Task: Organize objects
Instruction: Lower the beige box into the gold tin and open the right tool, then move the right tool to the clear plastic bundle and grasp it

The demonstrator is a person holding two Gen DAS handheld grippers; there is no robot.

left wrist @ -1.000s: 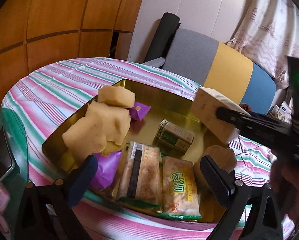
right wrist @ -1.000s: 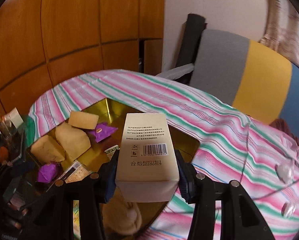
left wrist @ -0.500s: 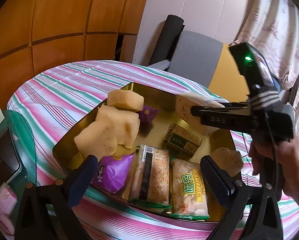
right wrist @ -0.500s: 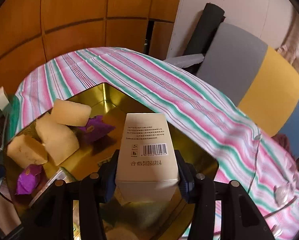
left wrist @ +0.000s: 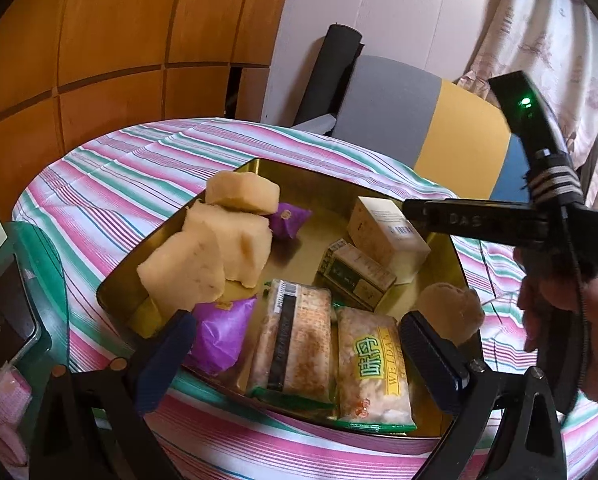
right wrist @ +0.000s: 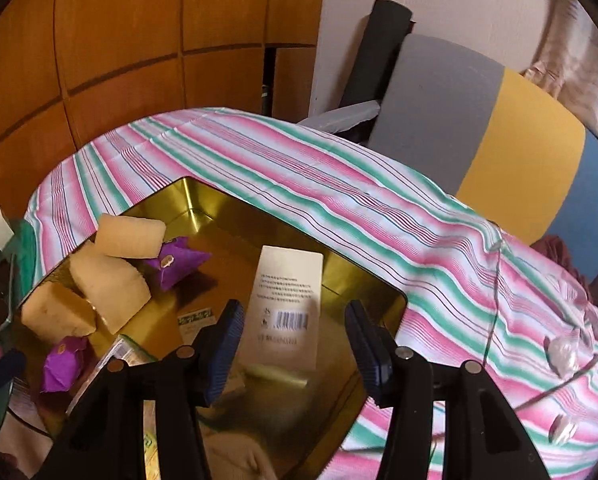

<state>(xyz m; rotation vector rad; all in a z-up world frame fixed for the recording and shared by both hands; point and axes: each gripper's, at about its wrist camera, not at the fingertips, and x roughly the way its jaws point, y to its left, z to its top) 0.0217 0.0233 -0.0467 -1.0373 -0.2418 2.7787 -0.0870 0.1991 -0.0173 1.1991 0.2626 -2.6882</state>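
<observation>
A cream box (right wrist: 287,312) with a barcode lies in the far right of the gold tray (right wrist: 203,204). My right gripper (right wrist: 292,312) hovers over it, jaws opening, and the pads stand clear of the box's sides. In the left wrist view the same box (left wrist: 387,236) rests against a small green carton (left wrist: 355,272), beneath the right gripper's black finger. My left gripper (left wrist: 297,324) stays open at the tray's (left wrist: 323,188) near edge with nothing between its fingers. Yellow cake blocks (left wrist: 219,240), purple wrapped sweets (left wrist: 289,220) and two snack packets (left wrist: 295,340) fill the tray.
The tray sits on a round table with a pink and green striped cloth (right wrist: 339,184). A grey, yellow and blue chair back (right wrist: 499,120) stands behind it. A person's hand (left wrist: 559,292) holds the right gripper. Clear plastic pieces (right wrist: 563,352) lie on the cloth at right.
The right gripper carried the cream box down into the tray's far right corner and its jaws parted from it. The left gripper kept its place.
</observation>
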